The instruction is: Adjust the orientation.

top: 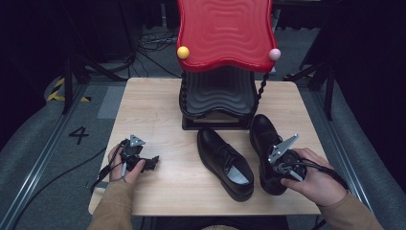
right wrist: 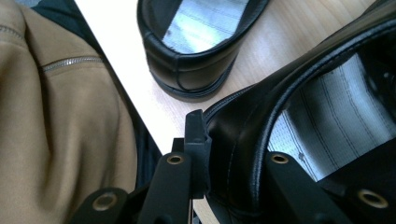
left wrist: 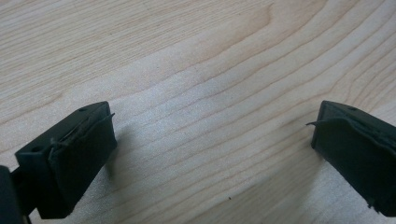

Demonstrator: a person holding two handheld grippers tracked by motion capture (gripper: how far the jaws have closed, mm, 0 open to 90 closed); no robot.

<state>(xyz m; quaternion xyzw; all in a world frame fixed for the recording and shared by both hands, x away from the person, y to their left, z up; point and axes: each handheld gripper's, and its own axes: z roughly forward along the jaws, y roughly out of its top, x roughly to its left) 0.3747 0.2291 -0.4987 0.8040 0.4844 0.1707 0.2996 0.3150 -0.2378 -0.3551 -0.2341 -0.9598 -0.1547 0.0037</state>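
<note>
Broadly, a pale wooden table (top: 158, 100) with fine wavy grain, rectangular, matte, over grey floor.

At its far edge, a shoe rack (top: 218, 103): glossy red top shelf (top: 224, 31) with rippled relief and wavy outline, a dark grey rippled shelf beneath, black twisted posts, a yellow ball (top: 183, 52) and a pink ball (top: 274, 54) at the front corners of the red shelf.

Two black leather dress shoes on the table in front of the rack, smooth, slightly shiny, rounded toes, grey ribbed insoles. Left shoe (top: 225, 163) lies angled, toe toward the rack, heel toward the near edge, untouched. Right shoe (top: 264, 143) sits just beside it to the right, toe also toward the rack.

Right gripper (right wrist: 229, 154): jaws straddle the heel rim of the right shoe (right wrist: 299, 93), one jaw outside against the leather, the other inside the opening over the insole. Narrow gap, closed onto the heel wall; grip looks firm. In the high view the right gripper (top: 280, 167) stands over the shoe's heel, pointing down and away, grey plate tilted up, right hand (top: 313, 179) wrapped around the body from the near side, tan sleeve below.

Left gripper (left wrist: 210, 154): jaws spread wide, black pads with rough edges, bare wood between them, nothing held. In the high view the left gripper (top: 152, 163) rests low near the table's left near corner, pointing right, well apart from both shoes; left hand (top: 125, 165) curled around it.
</note>
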